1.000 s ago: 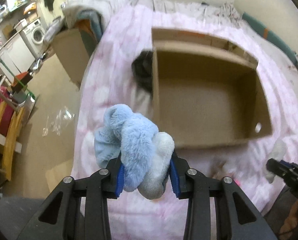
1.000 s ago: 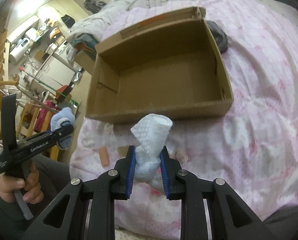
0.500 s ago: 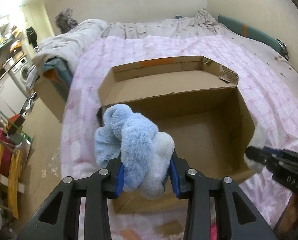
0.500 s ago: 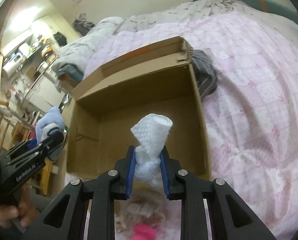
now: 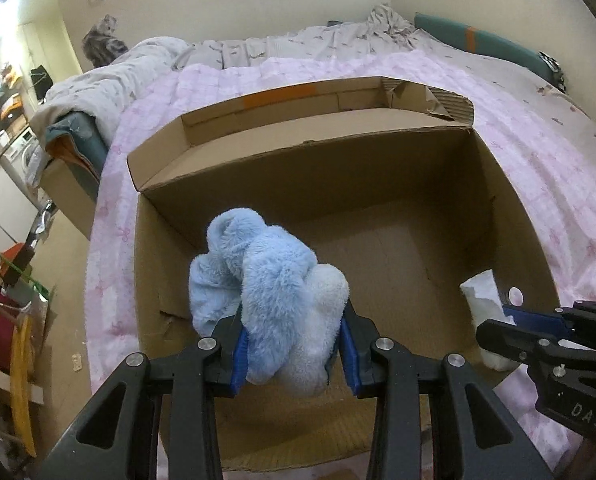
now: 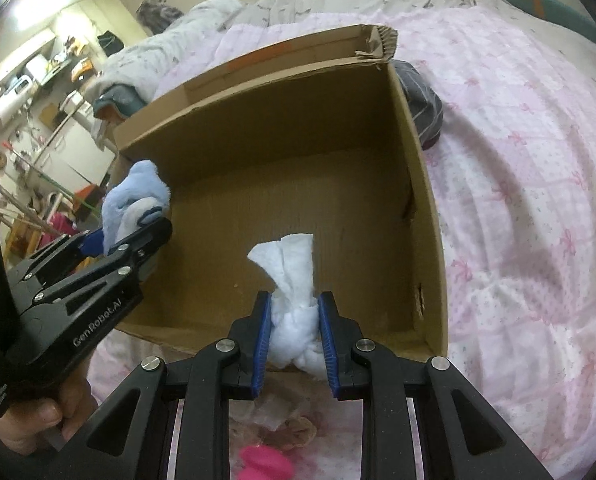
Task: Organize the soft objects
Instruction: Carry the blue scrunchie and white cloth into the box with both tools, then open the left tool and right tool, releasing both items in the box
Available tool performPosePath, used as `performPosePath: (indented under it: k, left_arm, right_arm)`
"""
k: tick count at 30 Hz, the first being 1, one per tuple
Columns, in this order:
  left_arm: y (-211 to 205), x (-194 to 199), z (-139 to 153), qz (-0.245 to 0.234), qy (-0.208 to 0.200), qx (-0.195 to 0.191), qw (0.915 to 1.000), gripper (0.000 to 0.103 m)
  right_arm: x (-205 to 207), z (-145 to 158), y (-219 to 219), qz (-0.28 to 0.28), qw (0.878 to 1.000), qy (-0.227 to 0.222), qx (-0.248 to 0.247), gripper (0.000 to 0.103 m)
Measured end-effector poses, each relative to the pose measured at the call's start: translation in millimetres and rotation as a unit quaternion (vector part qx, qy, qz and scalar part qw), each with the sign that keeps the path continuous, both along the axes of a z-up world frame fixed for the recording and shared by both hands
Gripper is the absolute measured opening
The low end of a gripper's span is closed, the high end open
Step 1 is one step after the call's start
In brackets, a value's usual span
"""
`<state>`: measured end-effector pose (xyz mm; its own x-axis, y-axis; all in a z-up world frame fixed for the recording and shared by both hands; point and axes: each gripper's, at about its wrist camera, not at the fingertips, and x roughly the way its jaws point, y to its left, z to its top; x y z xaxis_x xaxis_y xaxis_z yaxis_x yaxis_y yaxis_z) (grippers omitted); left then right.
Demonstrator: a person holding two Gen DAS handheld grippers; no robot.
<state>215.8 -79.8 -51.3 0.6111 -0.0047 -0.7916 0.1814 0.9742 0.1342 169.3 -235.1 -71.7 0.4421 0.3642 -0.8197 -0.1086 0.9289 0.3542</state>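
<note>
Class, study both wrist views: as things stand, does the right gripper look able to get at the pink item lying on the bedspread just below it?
Probably not yet. The right gripper is shut on the white cloth, so its jaws are occupied, though nothing blocks the pink item.

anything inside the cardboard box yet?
Nothing visible lying inside the cardboard box: bare floor. The blue fluffy cloth and white cloth hang above it, gripped in the tools. Those cloths and tools hide the near floor.
</note>
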Motion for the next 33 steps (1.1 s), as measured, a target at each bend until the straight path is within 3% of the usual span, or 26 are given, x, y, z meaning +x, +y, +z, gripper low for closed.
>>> performPosePath:
  k: [18, 24, 26, 31, 33]
  left_arm:
    - [11, 2, -7, 0.021, 0.03, -0.029, 0.9989, 0.042]
    - [7, -2, -5, 0.013, 0.023, -0.021, 0.9994, 0.061]
    - [8, -3, -4, 0.015, 0.019, -0.02, 0.9995, 0.075]
    - [11, 0, -7, 0.031, 0.034, -0.027, 0.9986, 0.082]
    - [10, 3, -11, 0.038, 0.047, -0.014, 0.9981, 0.082]
  right_arm:
    - [4, -3, -1, -0.013, 1.0, 0.011, 0.002, 0.025]
    - [5, -4, 0, -0.016, 1.0, 0.013, 0.001, 0.025]
    - [5, -4, 1, -0.016, 1.0, 0.013, 0.002, 0.025]
    - [6, -7, -2, -0.019, 1.0, 0.018, 0.009, 0.027]
    - [7, -8, -5, -0.022, 0.999, 0.024, 0.022, 0.036]
